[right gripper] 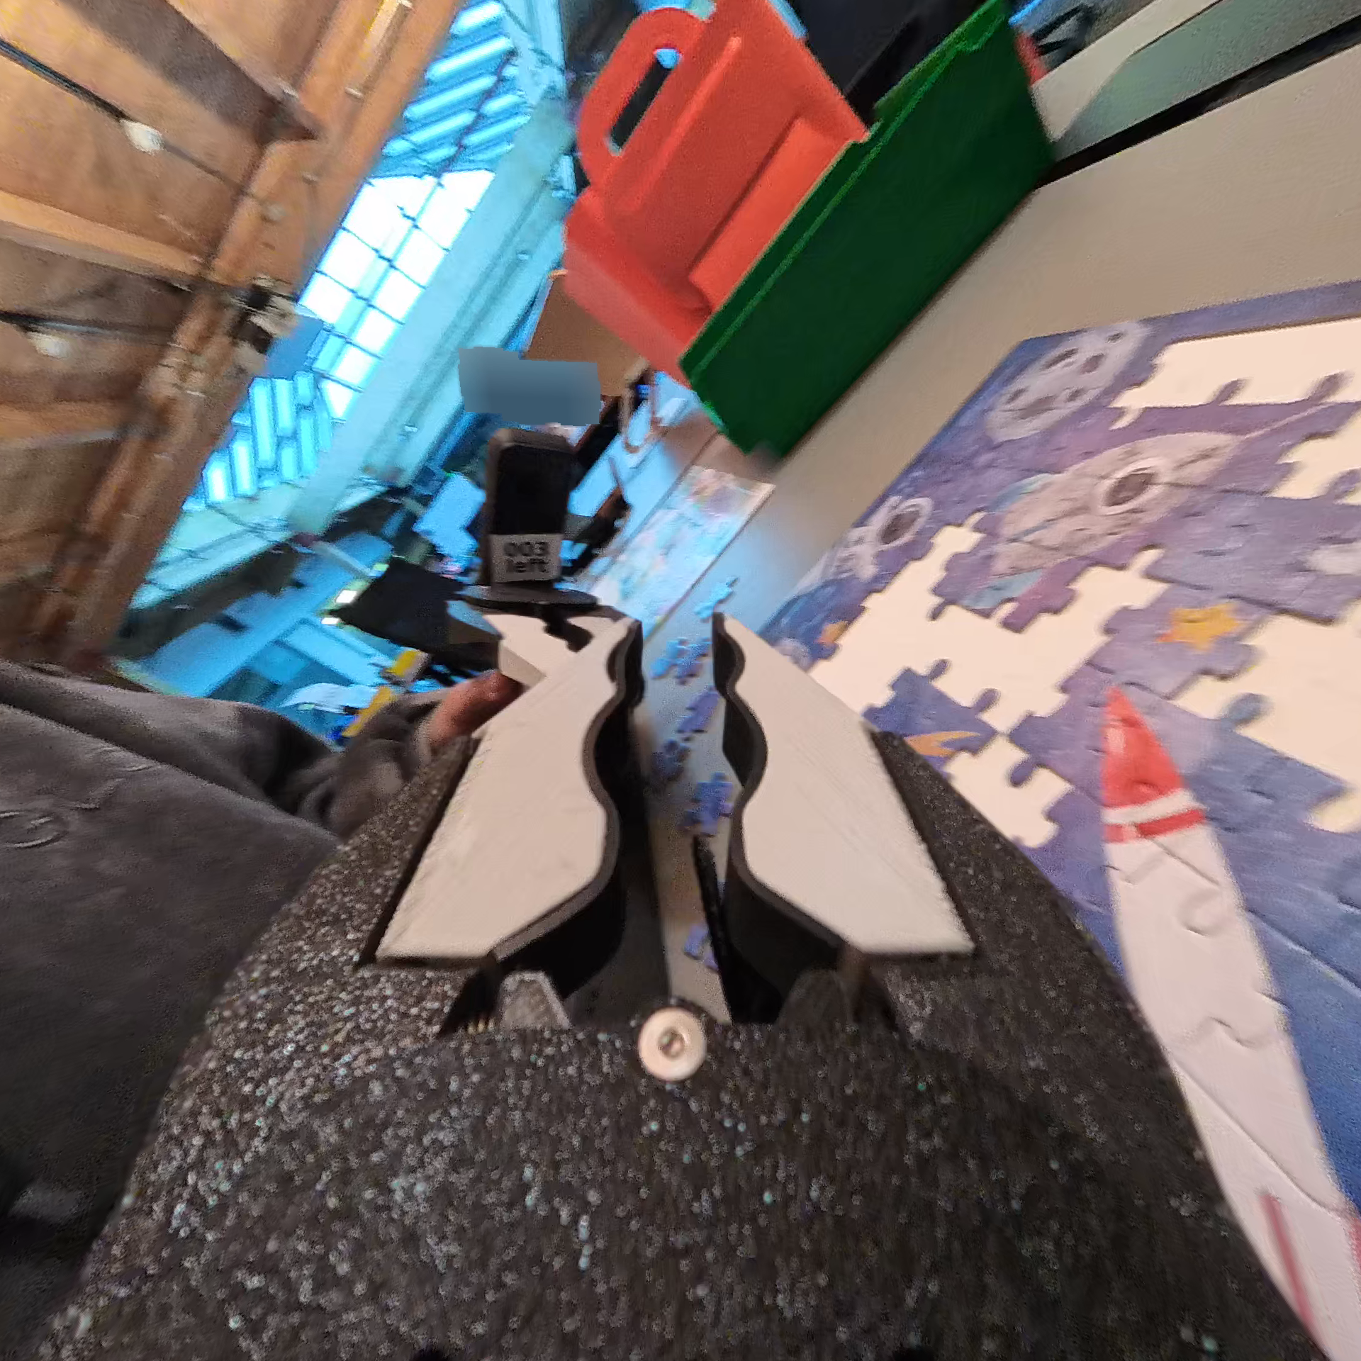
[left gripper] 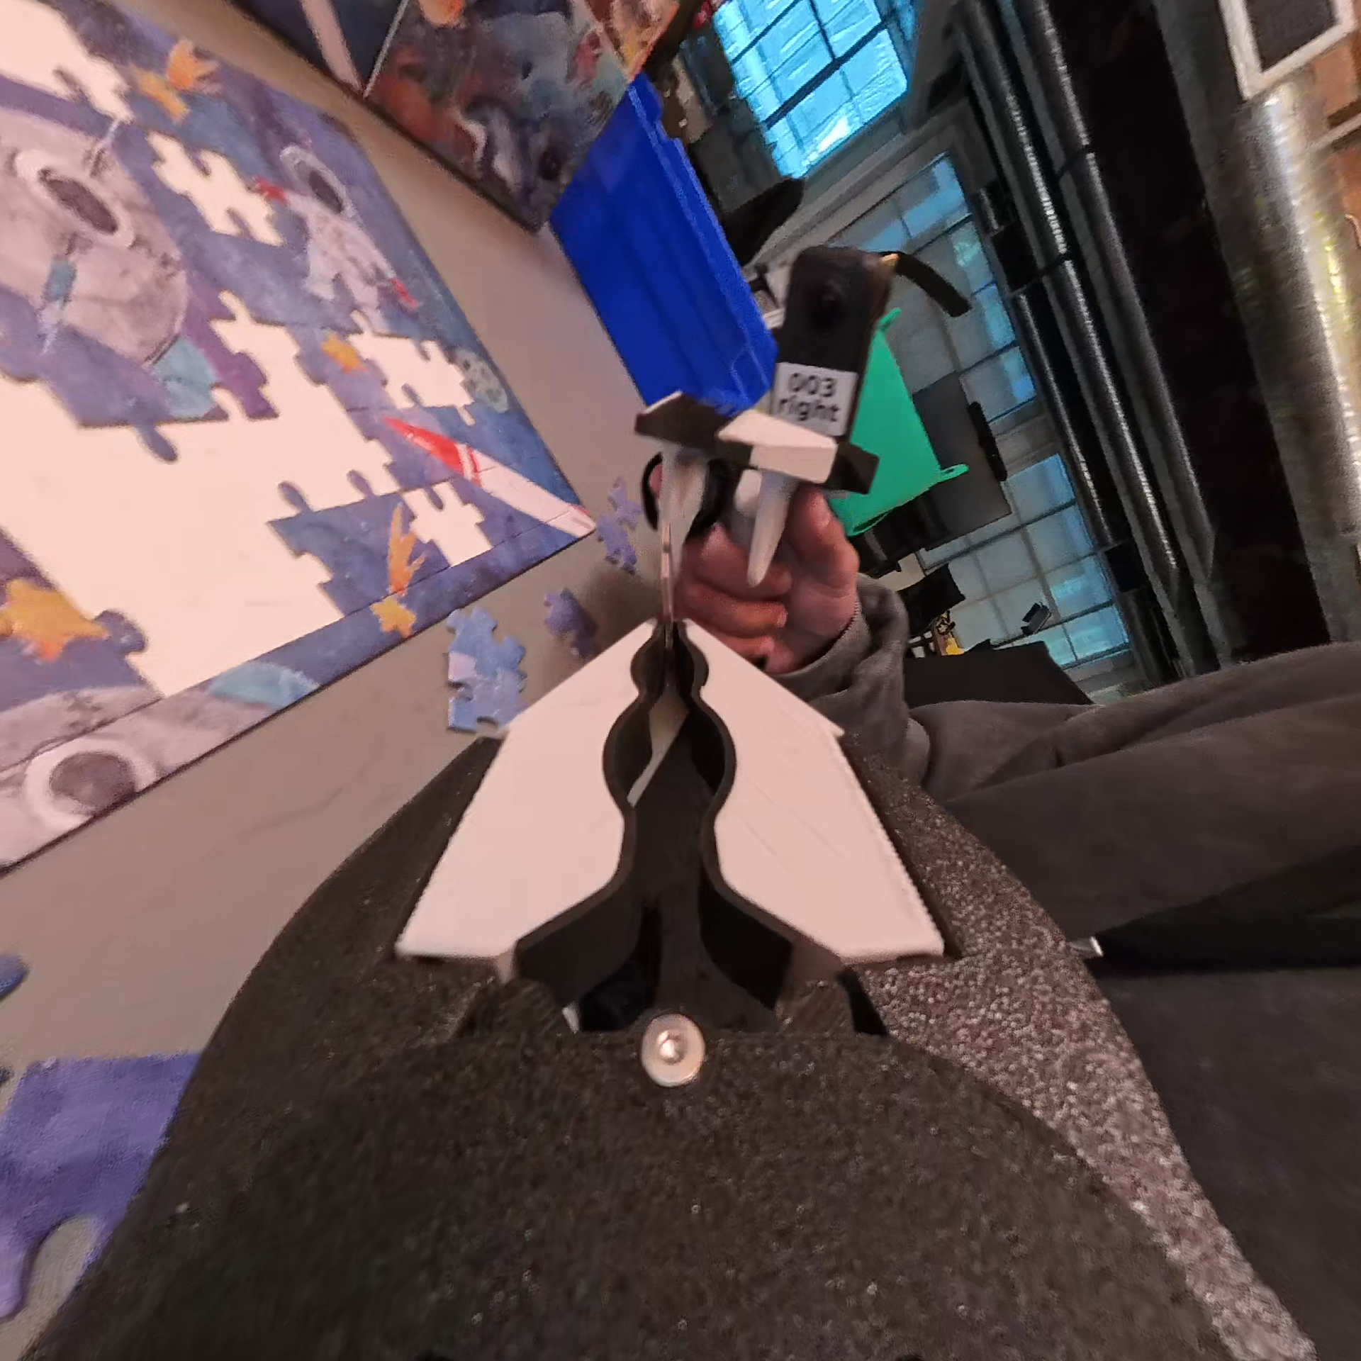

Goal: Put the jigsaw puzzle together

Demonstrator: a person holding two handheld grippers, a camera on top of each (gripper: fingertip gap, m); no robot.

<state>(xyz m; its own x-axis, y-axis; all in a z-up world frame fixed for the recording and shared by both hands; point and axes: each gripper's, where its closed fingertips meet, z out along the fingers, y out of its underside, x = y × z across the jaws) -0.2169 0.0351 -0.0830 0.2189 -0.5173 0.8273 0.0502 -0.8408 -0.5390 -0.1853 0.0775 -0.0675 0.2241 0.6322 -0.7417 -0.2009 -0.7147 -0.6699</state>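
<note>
The space-themed jigsaw puzzle (left gripper: 221,383) lies part-built on the table, with white gaps in its middle; it also shows in the right wrist view (right gripper: 1105,589). My left gripper (left gripper: 666,637) is shut on a thin puzzle piece (left gripper: 669,574), seen edge-on and sticking out past the tips. My right gripper (right gripper: 676,630) is open; in the left wrist view it (left gripper: 718,530) hovers just beyond the held piece, whose far end reaches beside one of its fingers. The left gripper (right gripper: 526,648) shows behind my right gripper's left finger. Both are held off the puzzle's edge.
Loose blue pieces (left gripper: 486,677) lie on the table beside the puzzle's edge, also in the right wrist view (right gripper: 711,803). A blue bin (left gripper: 663,280), a green bin (right gripper: 847,294), a red bin (right gripper: 685,184) and a puzzle box (left gripper: 501,96) stand around. A person's sleeve (left gripper: 1105,773) is close. Spacing between my two grippers at the tips: around 6 centimeters.
</note>
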